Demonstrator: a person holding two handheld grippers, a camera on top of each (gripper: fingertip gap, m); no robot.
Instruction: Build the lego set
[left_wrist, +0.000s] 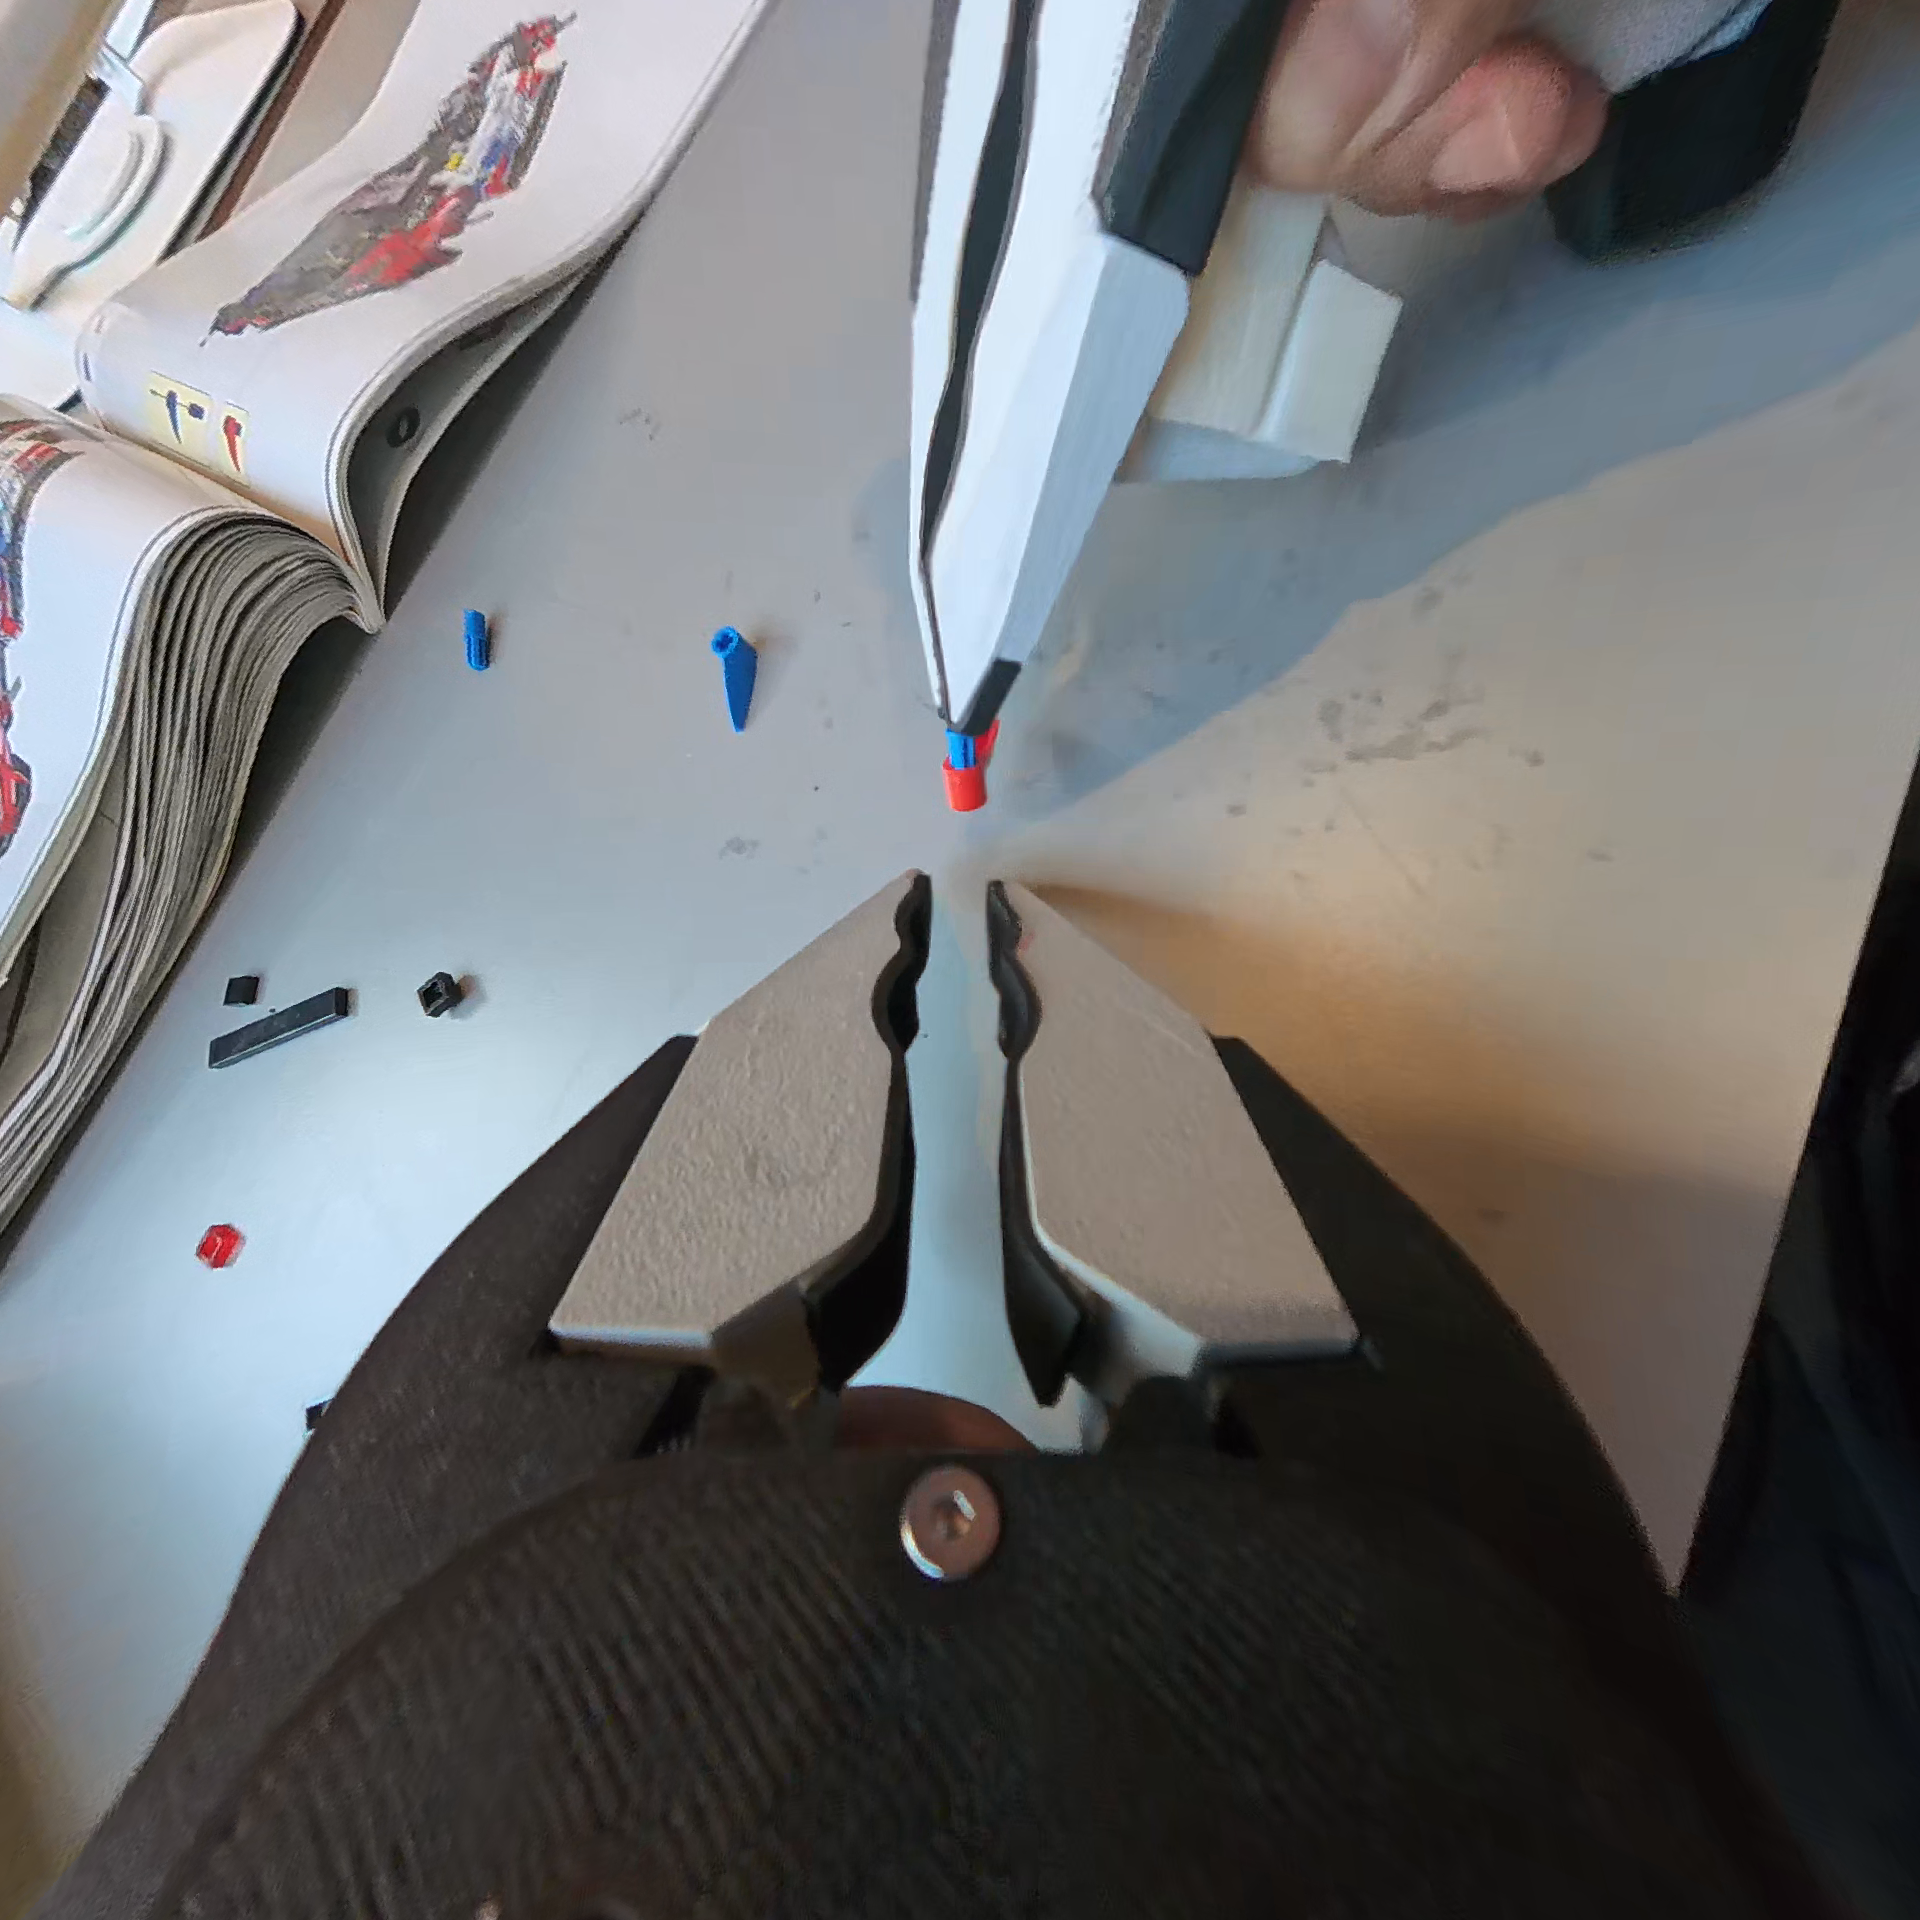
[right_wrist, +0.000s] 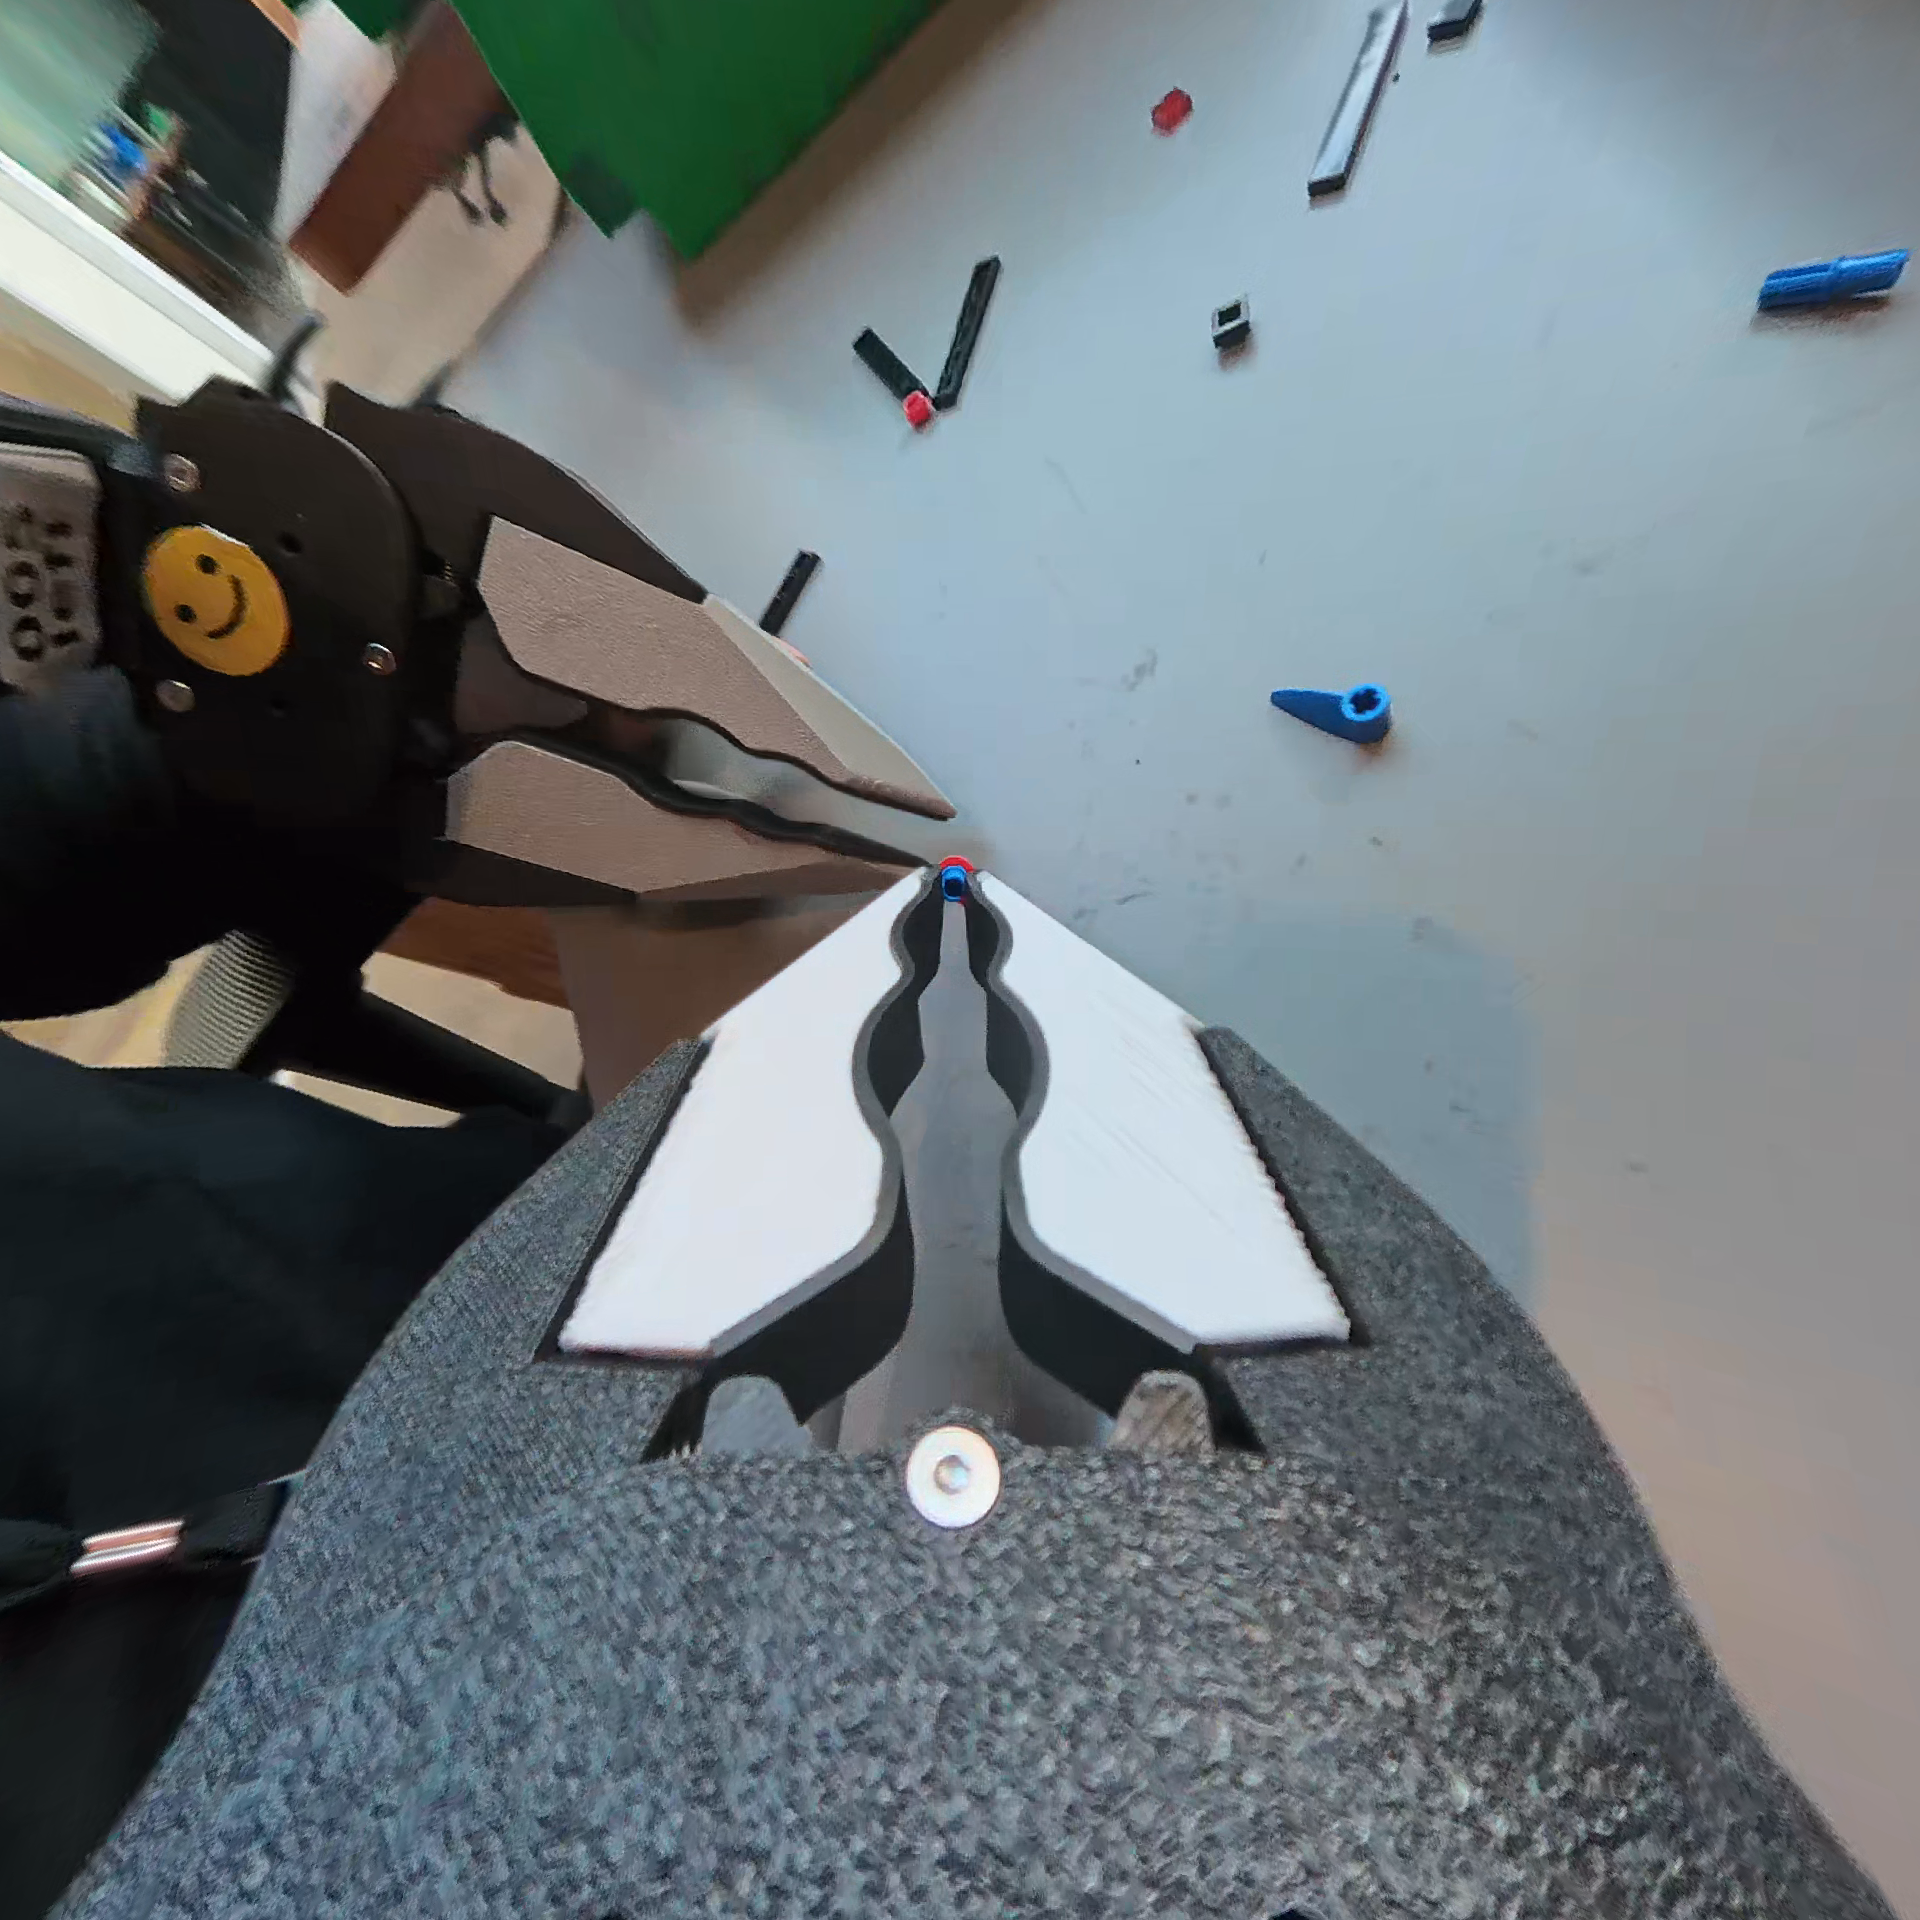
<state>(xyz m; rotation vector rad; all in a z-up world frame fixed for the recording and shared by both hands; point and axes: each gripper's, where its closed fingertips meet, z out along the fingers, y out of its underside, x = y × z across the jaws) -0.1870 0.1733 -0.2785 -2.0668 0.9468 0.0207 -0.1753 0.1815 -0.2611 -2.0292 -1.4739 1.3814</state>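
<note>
While the white-fingered right claw (left_wrist: 968, 727) points down at the pale grey worktop (left_wrist: 582, 831), its tips are pinched on a small blue plastic pin (left_wrist: 962, 744) whose lower end sits in a short red plastic bush (left_wrist: 964, 781). In the right wrist view the same blue pin (right_wrist: 953, 884) shows between the tips, with a sliver of the red bush (right_wrist: 953, 863) beyond it.

The grey-fingered left claw (left_wrist: 958, 883) is near the red bush, its tips parted by a narrow gap with nothing between them. In the right wrist view this left claw (right_wrist: 940, 834) reaches in from the left, its tips just beside the held pieces; whether they touch cannot be told.

Loose on the worktop lie a blue wedge-shaped plastic piece with a round hole (left_wrist: 736, 677), a second short blue plastic pin (left_wrist: 476, 640), a long flat black plastic bar (left_wrist: 278, 1027), a small black square stud (left_wrist: 437, 994), a tiny black tile (left_wrist: 241, 989) and a small red plastic stud (left_wrist: 219, 1244). An open thick paper instruction booklet (left_wrist: 312, 343) lies at the left edge. A person's hand (left_wrist: 1423, 114) grips the right claw's handle.
</note>
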